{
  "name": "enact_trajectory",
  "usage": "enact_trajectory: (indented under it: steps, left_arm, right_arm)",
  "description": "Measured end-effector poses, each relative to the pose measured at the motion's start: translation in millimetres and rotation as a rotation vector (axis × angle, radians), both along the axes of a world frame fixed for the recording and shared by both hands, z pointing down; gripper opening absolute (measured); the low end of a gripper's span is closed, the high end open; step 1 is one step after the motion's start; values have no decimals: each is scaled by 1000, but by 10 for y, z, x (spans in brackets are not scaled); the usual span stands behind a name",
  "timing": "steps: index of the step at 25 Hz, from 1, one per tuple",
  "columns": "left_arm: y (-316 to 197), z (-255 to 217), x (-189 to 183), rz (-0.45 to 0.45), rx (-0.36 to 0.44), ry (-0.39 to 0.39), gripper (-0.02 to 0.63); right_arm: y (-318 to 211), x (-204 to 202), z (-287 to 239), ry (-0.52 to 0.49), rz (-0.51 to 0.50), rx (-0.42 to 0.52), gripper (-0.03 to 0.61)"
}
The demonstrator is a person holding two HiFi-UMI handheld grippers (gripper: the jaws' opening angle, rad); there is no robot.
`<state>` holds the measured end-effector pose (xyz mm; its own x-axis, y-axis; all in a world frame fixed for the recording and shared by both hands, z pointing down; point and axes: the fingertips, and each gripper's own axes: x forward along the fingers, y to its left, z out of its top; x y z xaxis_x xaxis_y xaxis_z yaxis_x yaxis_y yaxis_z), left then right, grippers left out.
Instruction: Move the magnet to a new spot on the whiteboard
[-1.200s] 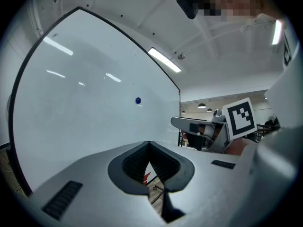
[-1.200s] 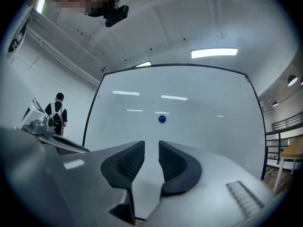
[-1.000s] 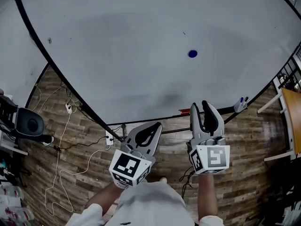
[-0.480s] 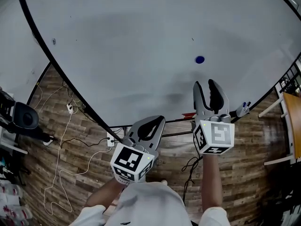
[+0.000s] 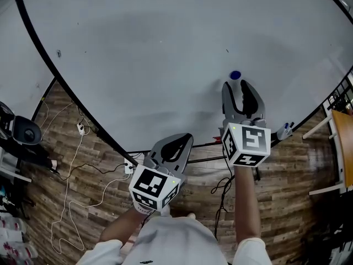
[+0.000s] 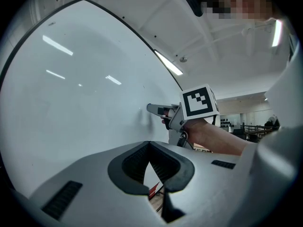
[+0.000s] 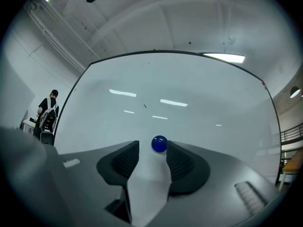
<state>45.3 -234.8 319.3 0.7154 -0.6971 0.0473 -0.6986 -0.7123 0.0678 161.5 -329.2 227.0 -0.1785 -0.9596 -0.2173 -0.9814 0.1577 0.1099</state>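
A small round blue magnet [image 5: 235,75] sticks to the whiteboard [image 5: 143,54], right of its middle. My right gripper [image 5: 239,86] is open and reaches up to the board just below the magnet. In the right gripper view the magnet [image 7: 159,144] sits at the tips, between the two dark pads [image 7: 124,159], with a gap on its left side. My left gripper [image 5: 177,143] hangs lower, off the board's bottom edge, its jaws shut with nothing in them. The left gripper view shows its own closed tips [image 6: 149,144] and the right gripper [image 6: 158,110] touching the board.
A red marker [image 5: 216,141] lies on the board's tray, and a blue-capped holder [image 5: 284,128] sits at the lower right. White cables [image 5: 71,175] trail over the wooden floor. A black chair [image 5: 22,134] stands left, a wooden table [image 5: 343,137] right. A person [image 7: 47,110] stands far left.
My right gripper has risen from below the board's edge up to the magnet and its jaws have spread wider. The left gripper has stayed low and shut.
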Motion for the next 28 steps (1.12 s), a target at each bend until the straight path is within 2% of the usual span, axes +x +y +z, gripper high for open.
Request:
enact_trajectory:
  steps: [14,19,28]
  left_arm:
    - [-139,-74,-36,-3,15,-3,6]
    - [-149,-81,-77,-9,14,1,6]
    - [-113,-66,-108,-20,14,4,6]
  right_arm:
    - [-200,58,-177,24,22,2,177]
    - [-209,34,-177,20,10,-11,133]
    - [-213,47,-168,7,-25,-22,132]
